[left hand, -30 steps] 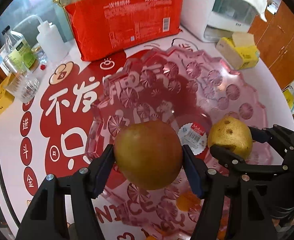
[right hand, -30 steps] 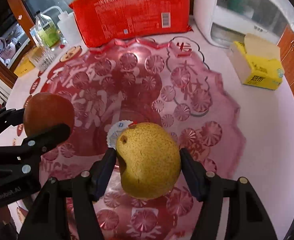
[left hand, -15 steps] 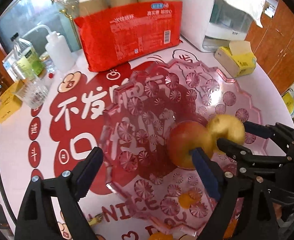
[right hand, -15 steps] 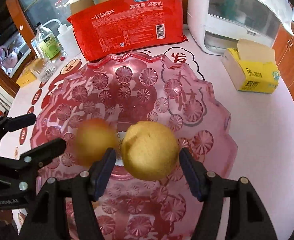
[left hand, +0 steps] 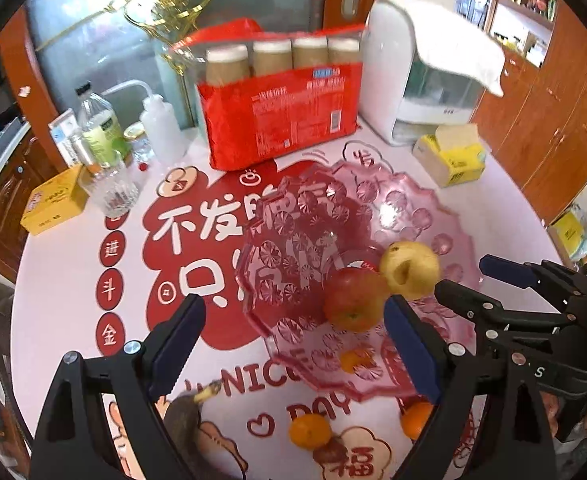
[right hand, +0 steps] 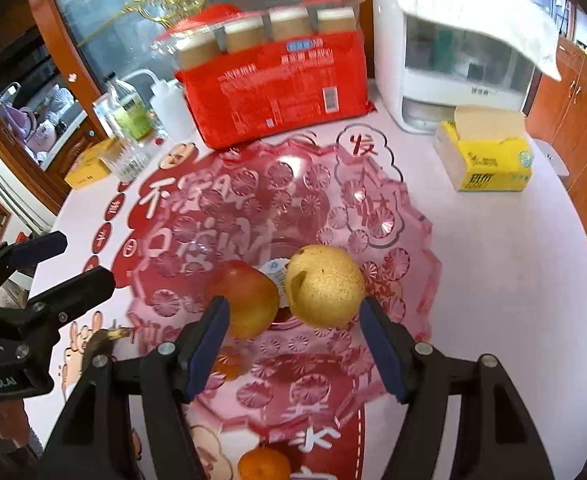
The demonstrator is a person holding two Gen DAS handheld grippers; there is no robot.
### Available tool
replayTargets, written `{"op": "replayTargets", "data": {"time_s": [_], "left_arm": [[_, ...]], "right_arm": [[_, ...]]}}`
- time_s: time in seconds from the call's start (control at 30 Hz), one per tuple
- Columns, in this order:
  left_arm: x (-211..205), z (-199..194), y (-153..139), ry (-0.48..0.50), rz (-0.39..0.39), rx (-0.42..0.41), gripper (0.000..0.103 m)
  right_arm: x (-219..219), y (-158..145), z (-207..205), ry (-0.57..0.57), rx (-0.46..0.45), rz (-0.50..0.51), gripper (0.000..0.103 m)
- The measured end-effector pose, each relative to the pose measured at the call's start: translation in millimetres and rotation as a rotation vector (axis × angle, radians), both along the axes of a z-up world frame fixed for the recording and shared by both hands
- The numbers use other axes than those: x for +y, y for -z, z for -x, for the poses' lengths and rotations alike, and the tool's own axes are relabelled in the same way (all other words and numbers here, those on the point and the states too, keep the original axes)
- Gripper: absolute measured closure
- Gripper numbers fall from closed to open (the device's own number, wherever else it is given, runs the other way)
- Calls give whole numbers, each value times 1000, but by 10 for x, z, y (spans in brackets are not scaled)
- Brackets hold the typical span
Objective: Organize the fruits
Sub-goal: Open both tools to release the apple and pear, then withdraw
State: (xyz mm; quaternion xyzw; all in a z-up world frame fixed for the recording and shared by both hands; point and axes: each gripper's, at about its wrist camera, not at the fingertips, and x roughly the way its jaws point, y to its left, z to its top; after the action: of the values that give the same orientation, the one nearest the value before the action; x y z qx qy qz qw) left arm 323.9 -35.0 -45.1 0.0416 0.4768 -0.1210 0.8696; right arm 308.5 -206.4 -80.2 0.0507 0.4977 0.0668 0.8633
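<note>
The red apple [left hand: 353,300] and the yellow pear [left hand: 409,268] lie side by side, touching, near the middle of the pink glass dish [left hand: 293,240]. In the right wrist view the apple [right hand: 249,300] is on the left and the pear [right hand: 325,284] on the right, with a small white sticker showing between them on the dish [right hand: 393,216].

The left claw [left hand: 293,344] stands wide, with nothing between its blue pads; it hangs above the near edge of the dish. The right claw [right hand: 293,340] is also wide and holds nothing; the two fruits lie below it, beyond its fingertips.

On the bench [left hand: 61,280], just in front of the dish, lie two small oranges [left hand: 309,430], and a third shows through the glass at the near rim. A dark banana tip [left hand: 201,396] lies near the left claw.

Behind the dish stands a red pack of paper cups [left hand: 281,120], with a white appliance [left hand: 421,80] beside it and a yellow tissue box [left hand: 453,160] at the right. At the left are a squeeze bottle [left hand: 157,124], a clear bottle with a green label [left hand: 101,132], a glass [left hand: 111,190] and a small yellow box [left hand: 53,200].
</note>
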Motion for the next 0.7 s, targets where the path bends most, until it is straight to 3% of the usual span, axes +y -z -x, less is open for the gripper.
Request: {"op": "replayTargets", "data": {"time_s": [0.17, 0.4, 0.7], "left_arm": [[100, 354, -299, -21, 30, -72, 13], [180, 996, -697, -28, -3, -185, 13], [373, 1791, -894, -91, 5, -218, 13]], "right_arm": [[-9, -244, 230, 5, -32, -14, 35], [3, -574, 706, -4, -87, -22, 35], [54, -812, 1290, -45, -115, -53, 35]]}}
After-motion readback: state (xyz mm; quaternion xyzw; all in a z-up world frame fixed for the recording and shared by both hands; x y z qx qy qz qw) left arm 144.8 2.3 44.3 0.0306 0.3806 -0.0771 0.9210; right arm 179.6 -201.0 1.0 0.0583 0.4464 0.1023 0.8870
